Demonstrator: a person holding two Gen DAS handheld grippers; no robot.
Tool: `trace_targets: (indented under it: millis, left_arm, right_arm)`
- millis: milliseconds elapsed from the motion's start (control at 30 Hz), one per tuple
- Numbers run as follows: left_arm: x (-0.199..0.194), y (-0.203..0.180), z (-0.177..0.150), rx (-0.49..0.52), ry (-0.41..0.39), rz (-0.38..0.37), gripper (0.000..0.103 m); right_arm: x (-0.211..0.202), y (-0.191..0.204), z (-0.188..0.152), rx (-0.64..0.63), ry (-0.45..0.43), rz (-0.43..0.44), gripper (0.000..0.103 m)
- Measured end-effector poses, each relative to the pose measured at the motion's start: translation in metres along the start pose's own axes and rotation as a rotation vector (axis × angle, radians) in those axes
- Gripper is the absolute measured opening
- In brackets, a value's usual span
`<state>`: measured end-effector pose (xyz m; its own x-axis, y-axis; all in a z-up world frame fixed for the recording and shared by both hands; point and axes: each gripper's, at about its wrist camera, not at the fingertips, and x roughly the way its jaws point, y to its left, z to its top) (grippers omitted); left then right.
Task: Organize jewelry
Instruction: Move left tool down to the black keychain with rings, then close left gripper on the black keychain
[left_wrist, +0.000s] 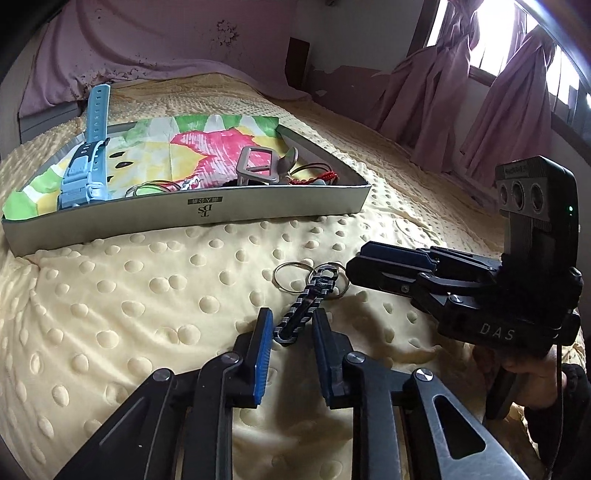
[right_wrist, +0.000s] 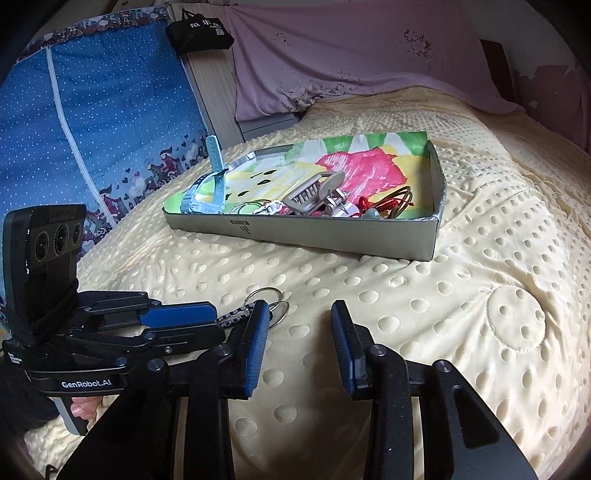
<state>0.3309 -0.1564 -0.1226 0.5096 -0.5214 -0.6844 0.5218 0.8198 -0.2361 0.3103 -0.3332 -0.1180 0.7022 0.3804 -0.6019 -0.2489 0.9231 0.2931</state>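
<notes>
A shallow grey box (left_wrist: 229, 214) lies on a yellow dotted blanket (left_wrist: 129, 295), lined with a painted paper (left_wrist: 207, 144) in green, yellow and pink. In its left end a light blue watch (left_wrist: 83, 177) stands propped against the wall, its strap (left_wrist: 96, 110) sticking up over the rim. Toward the right end sits a heap: a grey buckle (left_wrist: 258, 166) standing on edge, thin wire rings (left_wrist: 147, 189), a small silvery clasp (left_wrist: 190, 182), a red cord (left_wrist: 310, 179) and some thin bangles (left_wrist: 314, 168) behind it. From the right wrist view the same heap crowds the box's near right corner, while the far half of the paper lies bare.

The keychain (left_wrist: 306, 306) lies outside the box on the blanket, in front of its near wall: a braided black-and-white strap with a metal clip and two key rings (left_wrist: 290, 277) at the far end.

The left gripper (left_wrist: 291, 325) has its blue pads either side of the strap's near end, narrow but with a gap on each side; the pads do not press on it. The right gripper (right_wrist: 299, 317) stands spread over bare blanket, nothing between its jaws, its left finger (right_wrist: 258, 328) just beside the key rings. In the left wrist view, its fingers lie right next to the ring end of the keychain; whether they touch it I cannot tell.
</notes>
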Motion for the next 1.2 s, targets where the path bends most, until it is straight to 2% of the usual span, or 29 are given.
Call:
trace_targets:
  millis: [100, 233, 800, 967, 1033, 1200]
  left_arm:
    - [0.002, 0.004, 0.0, -0.016, 0.005, -0.003, 0.015]
    - [0.002, 0.006, 0.0, -0.031, 0.001, -0.003, 0.015]
    - [-0.011, 0.025, -0.006, -0.132, -0.056, 0.026, 0.013]
    - [-0.013, 0.027, -0.007, -0.14, -0.061, 0.032, 0.012]
    - [-0.013, 0.027, -0.006, -0.138, -0.059, 0.033, 0.012]
    - [-0.016, 0.024, -0.005, -0.123, -0.067, 0.042, 0.011]
  right_arm:
    - [0.004, 0.001, 0.001, -0.005, 0.013, 0.001, 0.031]
    - [0.009, 0.003, 0.002, -0.016, 0.035, 0.006, 0.028]
    - [0.032, 0.013, 0.006, -0.07, 0.133, 0.042, 0.028]
    - [0.037, 0.016, 0.006, -0.079, 0.157, 0.051, 0.015]
    - [0.036, 0.017, 0.005, -0.081, 0.151, 0.053, 0.006]
    - [0.027, 0.018, 0.002, -0.076, 0.108, 0.05, 0.004]
